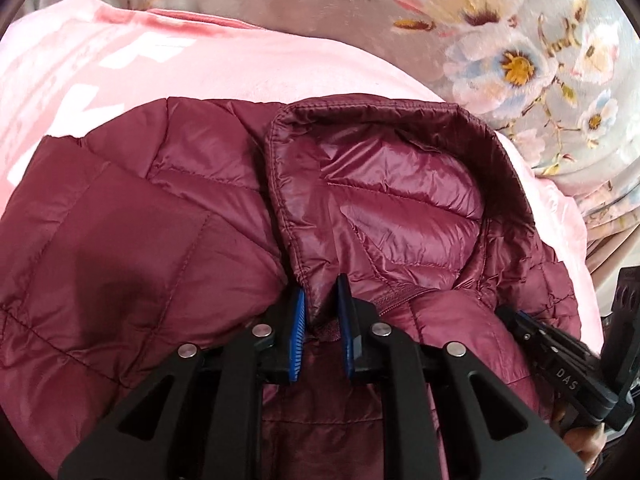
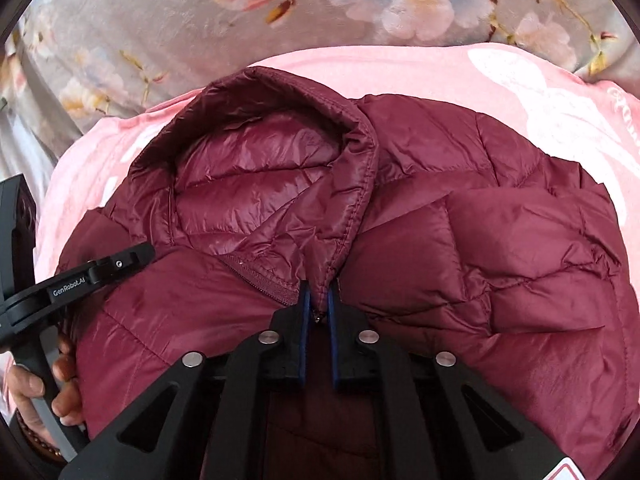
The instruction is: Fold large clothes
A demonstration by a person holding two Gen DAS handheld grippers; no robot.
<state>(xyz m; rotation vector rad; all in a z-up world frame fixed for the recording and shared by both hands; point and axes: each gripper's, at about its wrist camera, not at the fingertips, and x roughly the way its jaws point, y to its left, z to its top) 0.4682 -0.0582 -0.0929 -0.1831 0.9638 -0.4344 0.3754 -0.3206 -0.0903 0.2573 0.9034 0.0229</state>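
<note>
While both grips sit at the hood's base, we record the following.

Garment: the maroon puffer jacket [image 1: 168,216] lies on a pink blanket [image 1: 80,64] spread over a floral bedcover [image 1: 520,40]; its hood [image 1: 400,184] gapes open, facing up.

Left gripper [image 1: 322,292]: jaws clenched on the hood's edge where it meets the collar, fabric pinched between the blue pads [image 1: 298,320].

Right gripper [image 2: 317,300]: jaws clenched on the opposite hood edge beside the zip [image 2: 260,276], a thin pleat of cloth between them.

Step in hand, as we judge it: folding the hood down onto the jacket body.

Method advised: we should lift both edges together and level (uneven lifting would skew the hood), carry them toward the chest, and lay the hood flat before releasing.

Grip check: both pinches hold only a narrow hem; the shell looks slick, so we would keep tension light and avoid tugging sideways.

Risk: trapped air in the padding may spring the fold back; pressing the hood down after placement seems prudent.

Clearance: the two grippers stand near each other, so we keep them apart.
</note>
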